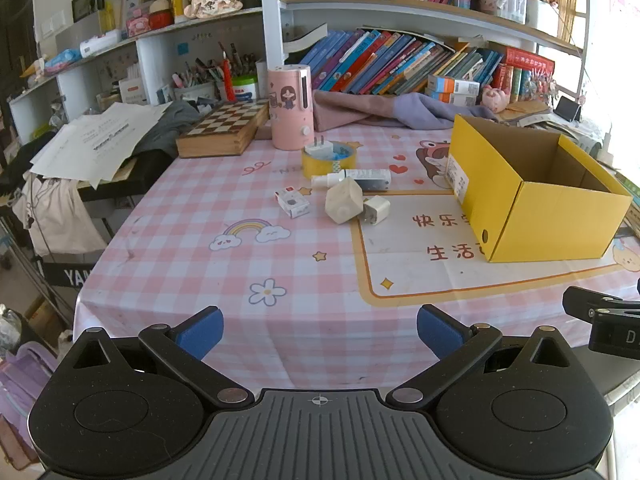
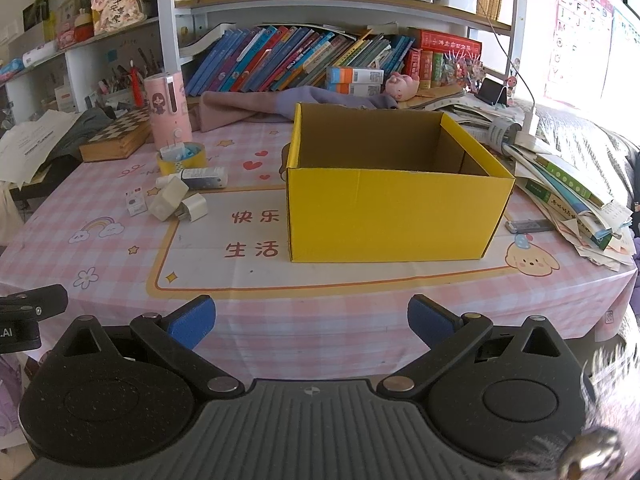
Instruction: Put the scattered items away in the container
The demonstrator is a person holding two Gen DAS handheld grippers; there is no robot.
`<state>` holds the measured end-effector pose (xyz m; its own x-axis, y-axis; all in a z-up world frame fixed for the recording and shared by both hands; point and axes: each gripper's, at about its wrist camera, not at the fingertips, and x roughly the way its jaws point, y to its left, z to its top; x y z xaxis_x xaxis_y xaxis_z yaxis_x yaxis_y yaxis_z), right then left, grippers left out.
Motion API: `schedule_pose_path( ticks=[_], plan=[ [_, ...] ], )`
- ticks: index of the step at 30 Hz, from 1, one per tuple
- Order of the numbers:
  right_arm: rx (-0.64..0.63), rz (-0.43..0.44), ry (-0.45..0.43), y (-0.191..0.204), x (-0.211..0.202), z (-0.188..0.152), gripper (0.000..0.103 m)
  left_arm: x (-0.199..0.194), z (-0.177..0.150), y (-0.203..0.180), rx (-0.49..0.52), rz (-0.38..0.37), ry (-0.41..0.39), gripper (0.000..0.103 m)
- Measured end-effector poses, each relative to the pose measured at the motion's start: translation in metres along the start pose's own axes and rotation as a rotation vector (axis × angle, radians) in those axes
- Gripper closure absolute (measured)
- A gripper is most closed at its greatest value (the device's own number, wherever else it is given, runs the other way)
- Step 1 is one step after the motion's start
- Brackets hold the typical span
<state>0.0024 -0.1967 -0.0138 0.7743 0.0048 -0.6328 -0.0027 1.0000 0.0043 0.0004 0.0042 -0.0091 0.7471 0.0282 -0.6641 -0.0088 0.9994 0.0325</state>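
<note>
Clutter (image 1: pixel 344 200) well beyond left hand-held gripper (image 1: pixel 320 334), both hand-held grippers spread wide, empty

Matt yellow corrugated-cardboard box (image 2: pixel 396 216), smooth pink checked printed tablecloth (image 1: pixel 192 248), glossy yellow tape roll (image 1: pixel 326 162), wooden chessboard case (image 1: pixel 224 130)

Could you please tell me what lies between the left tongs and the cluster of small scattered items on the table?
Only bare pink checked tablecloth, printed with a rainbow and flower, lies between the open left tongs and the cluster's beige block, as the left wrist view shows.
</note>
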Motion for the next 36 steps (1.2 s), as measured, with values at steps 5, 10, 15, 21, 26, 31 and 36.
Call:
schedule_pose_path(
  ticks=[5, 10, 15, 21, 26, 31, 36],
  plan=[
    [0.000, 0.000, 0.001, 0.001, 0.000, 0.000, 0.000, 0.001, -0.002, 0.001, 0.003, -0.003, 0.000, 0.000],
    [0.000, 0.000, 0.003, 0.001, 0.000, 0.000, 0.000, 0.002, -0.001, 0.002, 0.009, -0.008, 0.009, 0.000],
    [-0.001, -0.001, 0.002, 0.002, 0.000, 0.000, 0.000, 0.003, 0.002, 0.003, 0.011, -0.009, 0.018, 0.000],
    [-0.004, 0.002, 0.002, 0.004, 0.001, -0.001, 0.000, 0.005, 0.004, 0.006, 0.002, -0.018, 0.025, 0.000],
    [-0.007, 0.007, 0.007, 0.008, 0.003, 0.001, 0.000, 0.007, 0.003, 0.007, 0.007, -0.033, 0.028, 0.000],
    [-0.016, 0.011, 0.015, 0.010, 0.003, 0.004, 0.000, 0.009, 0.002, 0.011, 0.001, -0.036, 0.038, 0.000],
    [-0.025, 0.016, 0.024, 0.013, 0.005, 0.005, 0.000, 0.012, 0.000, 0.013, 0.003, -0.042, 0.047, 0.000]
  ],
)
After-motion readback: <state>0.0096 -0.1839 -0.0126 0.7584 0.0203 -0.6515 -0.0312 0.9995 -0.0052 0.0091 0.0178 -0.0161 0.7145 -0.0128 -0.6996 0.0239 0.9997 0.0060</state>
